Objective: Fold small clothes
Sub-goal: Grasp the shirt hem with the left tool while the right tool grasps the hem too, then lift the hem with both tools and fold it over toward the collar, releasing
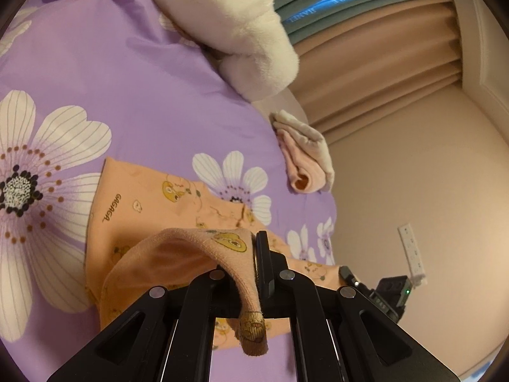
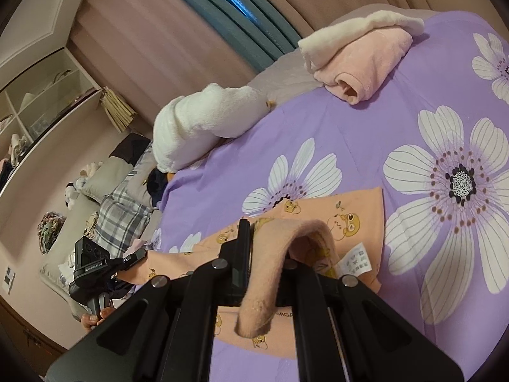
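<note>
Presently, each hand-held two-finger gripper pinches one ribbed cuff or hem end of the small peach cotton garment printed with yellow cartoon bears (image 1: 149, 197), which lies spread on the lilac bedspread with large white flowers (image 1: 95, 63). The left gripper (image 1: 254, 254) is pressed together on a ribbed edge that droops over its linkage; the right gripper (image 2: 270, 238) is likewise clamped on a thick ribbed fold, beside the garment's white care label (image 2: 354, 262). The step in hand appears to be carrying the held edge over the flat body of the garment. To do it well, both tools should probably travel level and together, keeping the edge taut between them, and lay it square on the far edge before letting go, so no crease is trapped. Near the bed's edge rests a folded pink-and-cream fleece bundle (image 2: 359, 60), seemingly finished; a white plush cushion (image 2: 200, 121) lies nearby. No basket or box is visible; open wall shelves (image 2: 41, 95) hold indistinct items.
</note>
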